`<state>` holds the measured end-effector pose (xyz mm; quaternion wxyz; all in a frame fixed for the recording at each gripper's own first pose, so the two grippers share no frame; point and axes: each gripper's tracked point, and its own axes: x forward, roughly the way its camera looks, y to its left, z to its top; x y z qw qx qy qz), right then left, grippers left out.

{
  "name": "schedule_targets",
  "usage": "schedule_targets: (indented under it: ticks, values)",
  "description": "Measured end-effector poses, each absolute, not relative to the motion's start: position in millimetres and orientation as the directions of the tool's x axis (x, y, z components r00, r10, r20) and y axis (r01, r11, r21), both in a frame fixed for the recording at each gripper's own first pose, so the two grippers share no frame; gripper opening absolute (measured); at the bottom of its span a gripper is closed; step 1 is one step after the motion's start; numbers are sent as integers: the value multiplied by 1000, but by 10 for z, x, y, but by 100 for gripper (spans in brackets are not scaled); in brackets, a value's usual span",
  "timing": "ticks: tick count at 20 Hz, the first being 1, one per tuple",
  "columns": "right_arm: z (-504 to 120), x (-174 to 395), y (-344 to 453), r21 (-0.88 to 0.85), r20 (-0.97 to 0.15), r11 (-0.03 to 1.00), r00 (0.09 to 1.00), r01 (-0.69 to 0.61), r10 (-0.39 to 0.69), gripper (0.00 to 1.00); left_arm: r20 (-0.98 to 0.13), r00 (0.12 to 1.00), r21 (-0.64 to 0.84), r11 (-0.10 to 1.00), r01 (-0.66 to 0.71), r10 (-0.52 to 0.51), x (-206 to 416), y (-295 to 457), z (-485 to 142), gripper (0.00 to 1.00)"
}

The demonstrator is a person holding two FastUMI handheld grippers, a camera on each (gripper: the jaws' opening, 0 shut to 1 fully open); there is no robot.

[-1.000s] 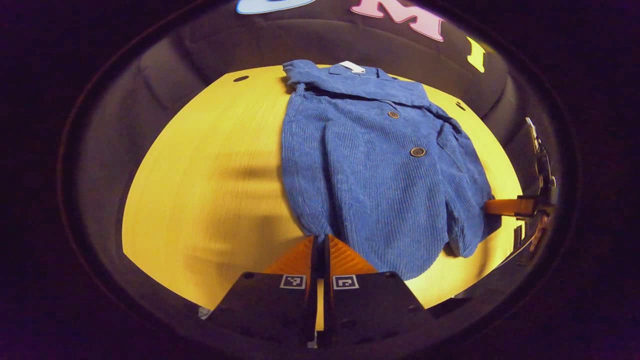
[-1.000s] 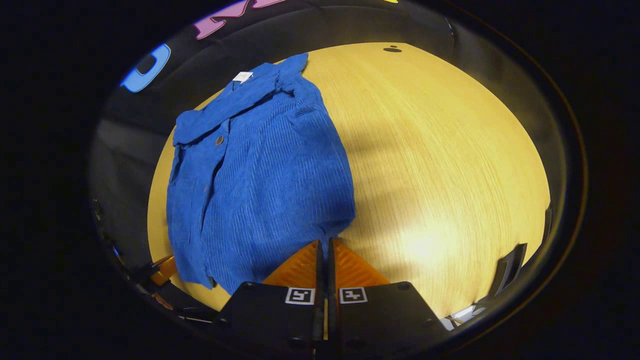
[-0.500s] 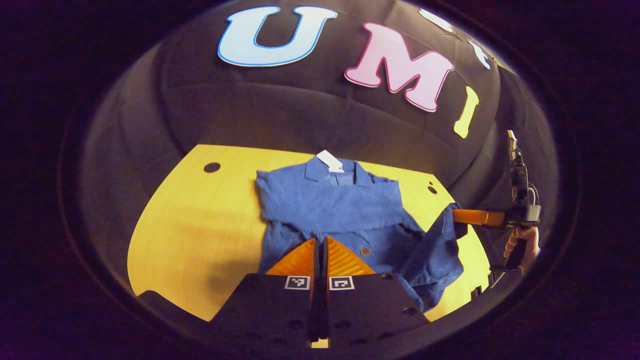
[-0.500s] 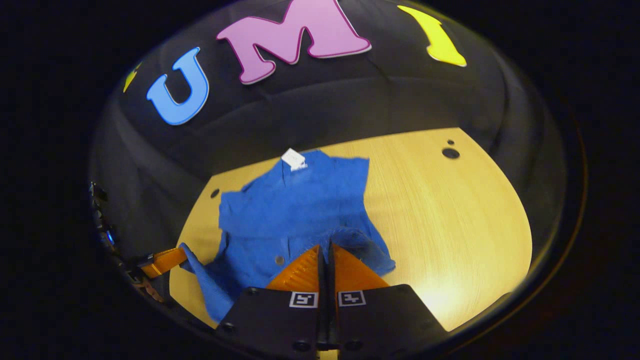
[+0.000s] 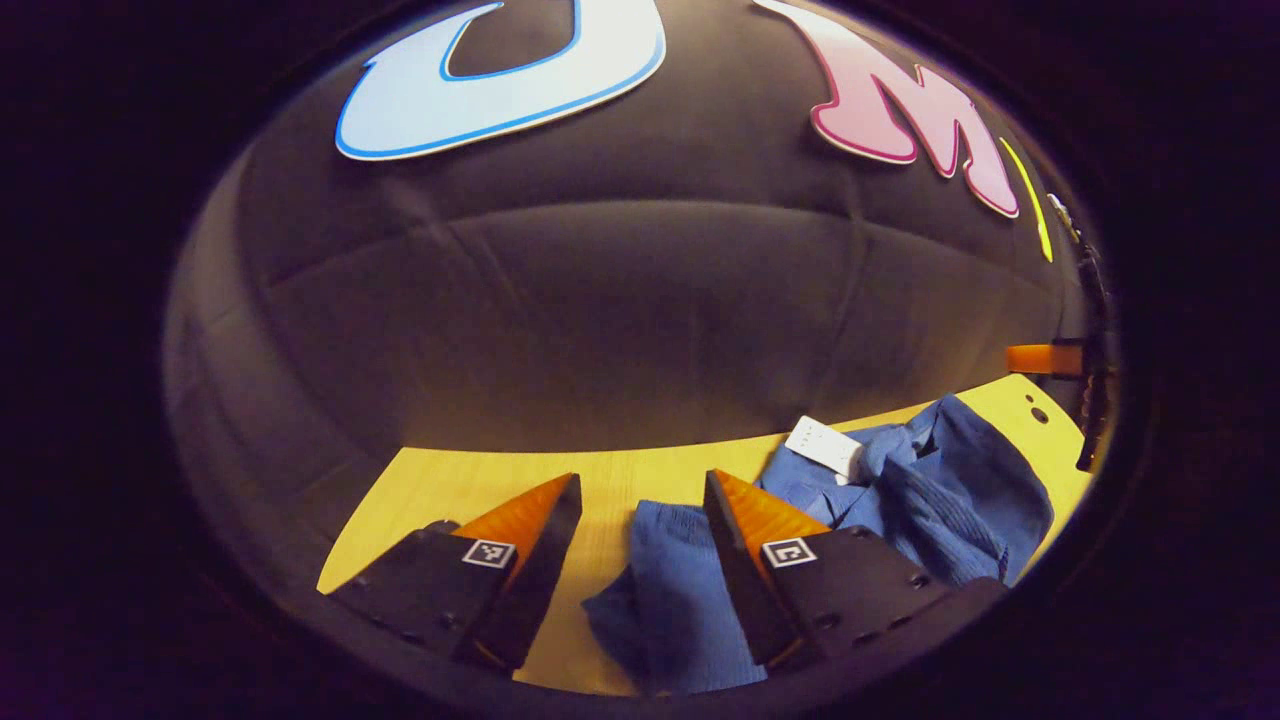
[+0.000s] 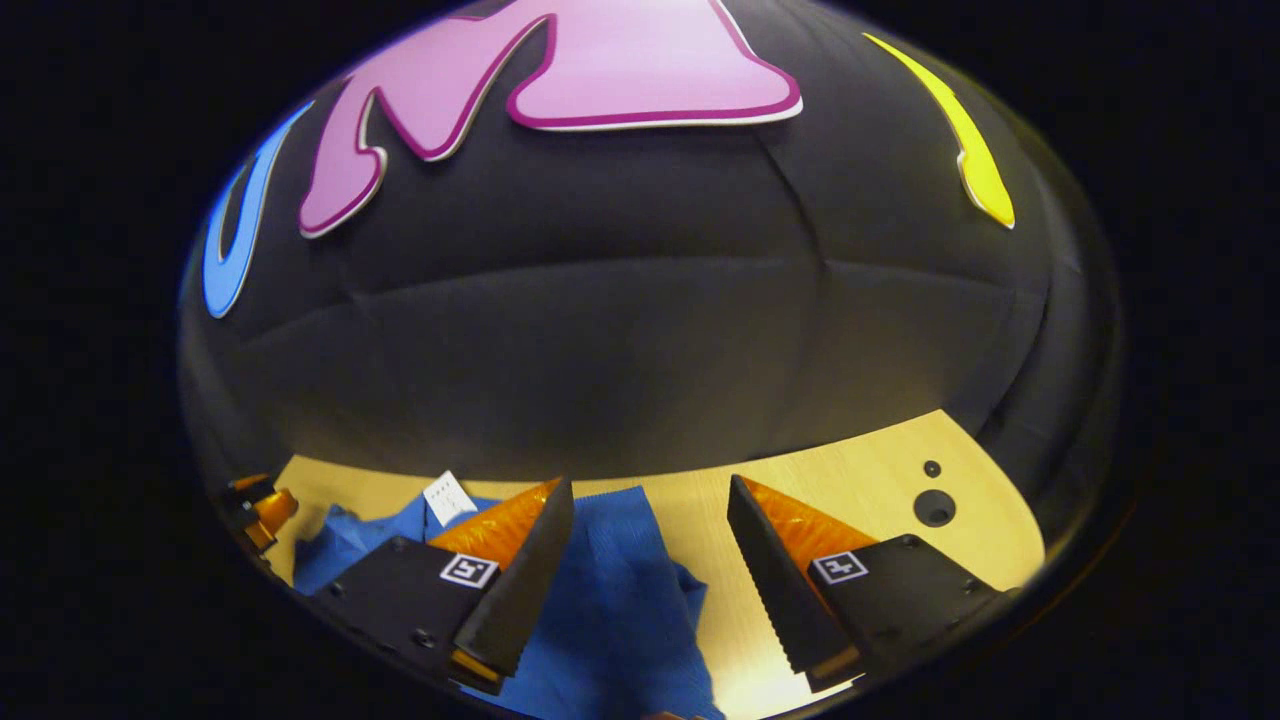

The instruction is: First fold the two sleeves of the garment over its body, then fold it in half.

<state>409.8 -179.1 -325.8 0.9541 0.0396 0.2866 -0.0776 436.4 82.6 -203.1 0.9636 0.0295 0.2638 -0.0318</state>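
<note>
The blue corduroy garment (image 5: pixel 930 490) lies bunched on the yellow wooden table (image 5: pixel 450 485) near the back wall, its white neck tag (image 5: pixel 825 447) showing. In the left gripper view my left gripper (image 5: pixel 640 500) stands open, and a blue fold (image 5: pixel 670 590) lies loose between its orange fingers. In the right gripper view my right gripper (image 6: pixel 650 505) is open too, over the garment's other edge (image 6: pixel 610 600). The white tag (image 6: pixel 447 497) shows beside its left finger. The right gripper's orange finger (image 5: pixel 1040 358) shows at the far right of the left gripper view.
The black cloth wall rises just behind the table's far edge. Round holes (image 6: pixel 934 507) sit in the tabletop at the right of the right gripper view. Bare table (image 6: pixel 880 480) spreads to the right of the garment.
Both grippers carried the garment's lower edge away from the near side up to the collar, folding it over. Both then opened and let the cloth drop; they were shut on it before.
</note>
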Motion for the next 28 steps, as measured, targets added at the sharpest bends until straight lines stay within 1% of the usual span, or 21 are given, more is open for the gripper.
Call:
schedule_targets:
  ticks: [1, 2, 4, 6, 8, 10, 11, 12, 13, 14, 15, 16, 17, 18, 20, 21, 22, 23, 24, 26, 28]
  values:
    - [-3130, 3971, -1778, 24, -522, 987, 844, 161, -125, 89, -484, 874, 7, 998, 56, -45, 4273, 807, -1934, 80]
    - [-2986, 3829, -1751, 19, -486, 989, 866, 148, -120, 98, -449, 892, -19, 999, 39, -43, 4074, 768, -1747, 80]
    - [-2573, 3372, -1587, -13, -404, 994, 909, 108, -104, 98, -368, 929, -37, 999, 18, -31, 3662, 716, -1345, 81]
    - [-2261, 2977, -1412, -12, -345, 997, 936, 78, -77, 97, -264, 964, -34, 999, 25, -33, 3101, 592, -862, 82]
    - [-2054, 2611, -1244, -4, -348, 999, 936, 54, -52, 97, -214, 976, -15, 999, 36, -38, 2698, 511, -561, 81]
    - [-1713, 2198, -1124, -1, -326, 998, 943, 63, -60, 98, -151, 986, -29, 997, 66, -69, 2314, 377, -259, 80]
    - [-1149, 1713, -1071, 8, -238, 992, 964, 125, -119, 98, -168, 981, -60, 994, 88, -97, 1663, 300, 5, 78]
    - [-887, 1534, -1070, 22, -187, 987, 971, 157, -150, 97, -172, 981, -53, 996, 76, -84, 1430, 351, 108, 78]
    - [-671, 1355, -1070, 30, -139, 983, 974, 182, -176, 86, -182, 980, -50, 996, 70, -78, 1162, 377, 205, 78]
    - [-285, 878, -948, 74, -98, 975, 975, 209, -201, 85, -189, 979, -50, 996, 69, -78, 632, 398, 350, 80]
    - [-115, 664, -842, 99, -78, 975, 979, 198, -191, 84, -184, 980, -46, 996, 72, -79, 436, 406, 390, 80]
    - [37, 430, -743, 87, -60, 978, 981, 190, -185, 95, -190, 978, -28, 996, 85, -89, 148, 371, 378, 80]
    - [100, 280, -658, 65, -42, 982, 984, 175, -172, 95, -197, 975, -5, 994, 106, -105, -68, 322, 330, 80]
    - [177, 10, -467, 46, -40, 990, 990, 135, -133, 95, -201, 969, -8, 990, 142, -141, -341, 196, 264, 80]
    - [163, -307, -350, 41, -59, 993, 992, 112, -110, 96, -218, 960, -72, 984, 161, -173, -663, 72, 220, 80]
    - [137, -434, -354, 31, -71, 992, 991, 119, -117, 96, -193, 965, -82, 983, 163, -176, -783, 61, 278, 80]
    - [85, -568, -394, 23, -89, 991, 987, 135, -133, 96, -167, 974, -79, 987, 143, -154, -889, 139, 342, 80]
    - [45, -692, -389, 28, -105, 990, 985, 138, -135, 96, -168, 976, -74, 989, 130, -141, -977, 181, 366, 80]
    - [54, -828, -269, 51, -120, 992, 986, 119, -113, 96, -171, 976, -76, 989, 125, -137, -1020, 193, 390, 80]
    - [52, -912, -210, 42, -121, 994, 988, 105, -100, 96, -167, 980, -71, 992, 99, -110, -1047, 271, 425, 80]
    - [86, -924, -203, 31, -106, 995, 990, 98, -94, 96, -126, 989, -67, 996, 66, -74, -1116, 406, 496, 80]
